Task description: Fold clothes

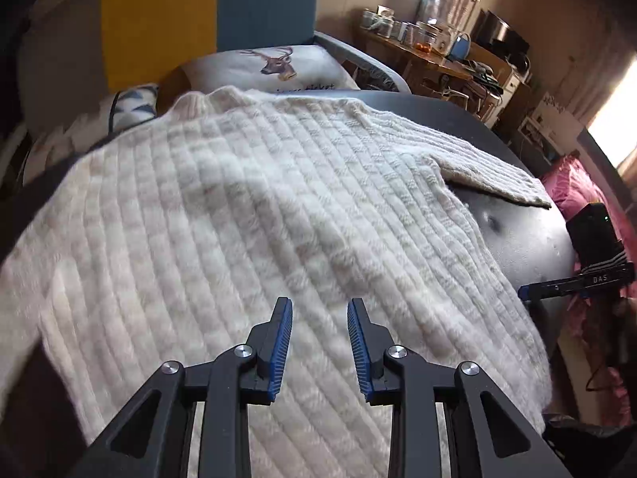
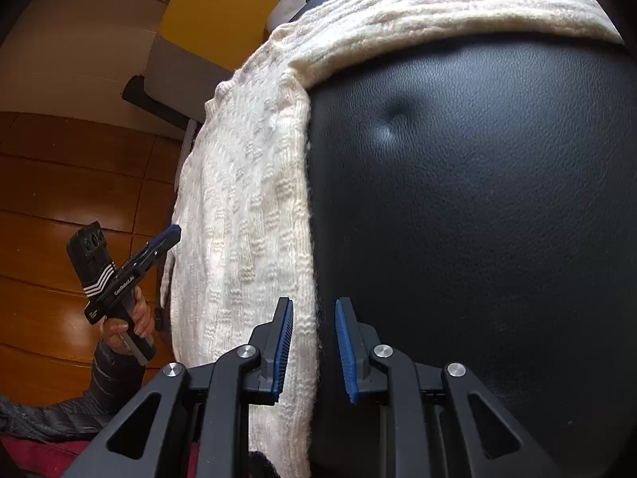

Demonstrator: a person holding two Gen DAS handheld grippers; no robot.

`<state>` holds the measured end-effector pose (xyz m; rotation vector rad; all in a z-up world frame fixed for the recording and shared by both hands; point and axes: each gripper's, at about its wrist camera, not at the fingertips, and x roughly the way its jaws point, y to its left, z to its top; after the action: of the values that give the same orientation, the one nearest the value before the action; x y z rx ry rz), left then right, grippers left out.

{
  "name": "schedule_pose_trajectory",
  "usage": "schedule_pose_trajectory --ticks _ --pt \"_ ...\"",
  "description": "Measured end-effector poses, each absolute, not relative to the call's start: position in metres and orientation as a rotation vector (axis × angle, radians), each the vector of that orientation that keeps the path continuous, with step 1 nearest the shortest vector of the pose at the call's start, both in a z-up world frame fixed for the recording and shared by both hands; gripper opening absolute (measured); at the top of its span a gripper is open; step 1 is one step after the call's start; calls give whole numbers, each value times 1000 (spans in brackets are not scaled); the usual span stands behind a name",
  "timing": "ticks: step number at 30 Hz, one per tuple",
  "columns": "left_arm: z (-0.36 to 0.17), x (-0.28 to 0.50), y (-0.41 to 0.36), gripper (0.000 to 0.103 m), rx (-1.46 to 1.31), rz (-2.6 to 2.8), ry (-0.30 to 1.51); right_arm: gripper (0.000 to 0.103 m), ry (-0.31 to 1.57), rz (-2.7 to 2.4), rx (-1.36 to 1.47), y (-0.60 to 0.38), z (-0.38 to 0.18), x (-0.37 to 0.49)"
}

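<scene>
Cream sweater [image 1: 247, 215] blurred across its near half in the left wrist view, cut off by the bottom edge there. In the right wrist view, its sleeve [image 2: 458, 4] cut by the top edge, its hem lost behind the right gripper [image 2: 314, 346]. Most of the black leather ottoman [image 2: 477, 219] covered by knit in the left view. Deer pillow [image 1: 274, 65] partly hidden behind the sweater's collar; print below the deer too small to read. Items on the wooden desk [image 1: 418, 46] too small to identify.

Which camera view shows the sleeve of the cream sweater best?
The left wrist view: the sleeve lies whole across the black leather surface, cuff end included. The right wrist view shows only part of the sleeve, cut by the picture's edge.
</scene>
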<state>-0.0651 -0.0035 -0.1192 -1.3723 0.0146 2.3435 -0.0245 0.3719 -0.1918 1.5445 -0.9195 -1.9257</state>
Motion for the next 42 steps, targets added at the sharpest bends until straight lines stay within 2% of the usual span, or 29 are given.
schedule_pose_trajectory --ticks 1,8,10,12,13,15,19,22,24,25,28,31,36,42 --pt "-124 -56 -11 33 -1392 2343 -12 22 -934 -1915 1539 368 -193 -21" --pt "-146 -18 -39 34 -1440 2392 -75 22 -958 -1917 1508 334 -194 -18" --pt "-148 -14 -40 36 -1434 2393 -86 22 -897 -1965 1506 323 -190 -18" --pt "-149 -13 -41 37 -1420 2399 -84 19 -666 -2053 1500 309 -176 -15" --pt "-149 -13 -40 38 -1414 2400 -79 12 -543 -2108 1514 300 -169 -13" --pt "-149 -13 -40 43 -1401 2395 -82 10 -286 -2206 1546 276 -157 -8" --pt "-145 -14 -39 45 -1412 2375 -30 9 463 -2292 1507 207 -137 12" --pt "-147 -6 -42 47 -1436 2346 64 8 746 -2234 1489 192 -122 30" --pt "-149 2 -45 47 -1388 2350 111 8 811 -2217 1597 224 -134 25" --pt "-149 3 -48 47 -1381 2346 99 8 776 -2221 1639 239 -138 21" --pt "-147 -1 -55 47 -1386 2343 29 10 517 -2298 1641 256 -127 12" --pt "-139 -5 -67 47 -1400 2367 -84 18 309 -2295 1652 265 -125 4" --pt "-120 12 -133 49 -1334 2545 -425 23 -310 -2268 1557 321 -110 -8" --pt "-141 24 -202 50 -1429 2612 -672 30 -668 -2192 1509 343 -120 -41"
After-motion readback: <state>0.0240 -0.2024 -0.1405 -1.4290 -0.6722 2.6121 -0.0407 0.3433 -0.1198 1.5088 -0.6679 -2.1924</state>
